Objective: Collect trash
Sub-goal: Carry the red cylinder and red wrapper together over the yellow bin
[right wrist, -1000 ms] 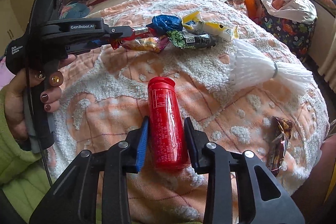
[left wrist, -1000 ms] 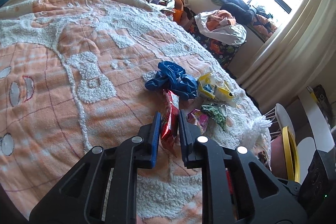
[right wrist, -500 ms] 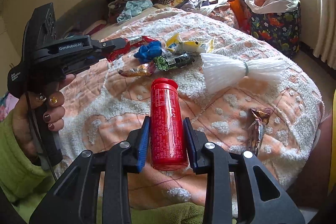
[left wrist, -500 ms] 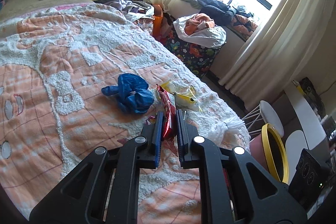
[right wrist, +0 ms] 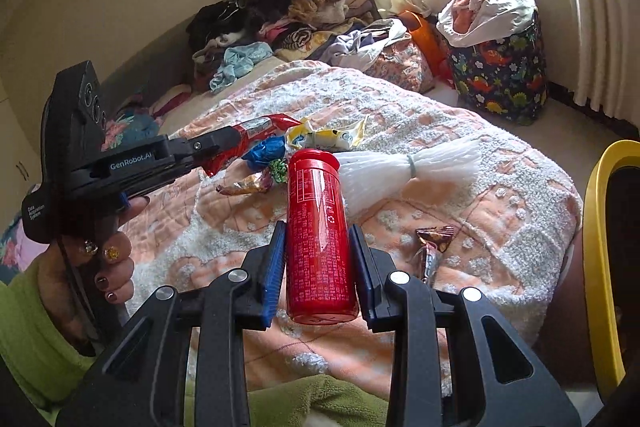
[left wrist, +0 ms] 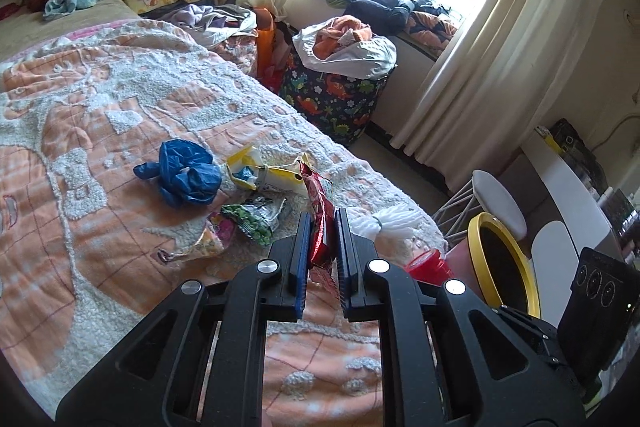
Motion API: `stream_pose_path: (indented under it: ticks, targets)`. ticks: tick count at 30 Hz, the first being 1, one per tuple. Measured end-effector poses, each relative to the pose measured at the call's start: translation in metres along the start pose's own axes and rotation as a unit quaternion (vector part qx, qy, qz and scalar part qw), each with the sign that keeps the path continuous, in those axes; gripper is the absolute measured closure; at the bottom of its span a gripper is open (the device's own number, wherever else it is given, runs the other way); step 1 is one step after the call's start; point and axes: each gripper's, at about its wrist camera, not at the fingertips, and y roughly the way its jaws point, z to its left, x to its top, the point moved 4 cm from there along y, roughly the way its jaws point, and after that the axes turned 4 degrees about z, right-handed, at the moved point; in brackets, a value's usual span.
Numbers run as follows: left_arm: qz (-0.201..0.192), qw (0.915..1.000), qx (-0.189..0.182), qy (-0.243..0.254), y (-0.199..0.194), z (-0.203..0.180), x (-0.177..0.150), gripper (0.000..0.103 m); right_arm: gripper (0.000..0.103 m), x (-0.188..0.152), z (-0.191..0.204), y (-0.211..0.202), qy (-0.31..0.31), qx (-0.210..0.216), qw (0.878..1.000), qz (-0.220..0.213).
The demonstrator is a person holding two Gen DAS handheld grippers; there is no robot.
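The left gripper [left wrist: 323, 223] pinched a red wrapper [left wrist: 319, 205]; the right gripper [right wrist: 321, 259] squeezed a red can [right wrist: 319, 235] above the bed [right wrist: 500, 195]; both needed tight, careful carrying to the yellow bin [right wrist: 596, 247] nearby.

Red wrapper [left wrist: 318, 227] pinched, lifted; red canister [right wrist: 320, 239] clamped lengthwise, lifted.

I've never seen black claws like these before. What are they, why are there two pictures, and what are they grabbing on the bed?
They are two grabber tools that a person holds, one per hand, each with a camera looking along its fingers, so each makes one picture. The left gripper pinches a red snack wrapper. The right gripper squeezes a red can. On the orange blanket lie a blue bag, a yellow wrapper, a green packet and a white tassel. A yellow-rimmed bin stands beside the bed.
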Motion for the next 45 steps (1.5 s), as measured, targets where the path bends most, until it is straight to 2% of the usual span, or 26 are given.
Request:
stream_pose_path:
  ticks: [17,37,45]
  targets:
    - [0.013,0.9978,-0.033,0.056,0.008,-0.062,-0.011,0.095,0.073,0.01,-0.039,-0.056,0.04,-0.026,0.996,-0.069]
    - [0.031,0.9919,-0.06,0.108,0.02,-0.114,-0.024,0.095,0.073,0.007,-0.088,-0.093,0.09,-0.051,0.989,-0.109]
    - [0.04,0.9887,-0.072,0.125,0.027,-0.131,-0.031,0.095,0.073,0.003,-0.106,-0.103,0.101,-0.08,0.985,-0.118]
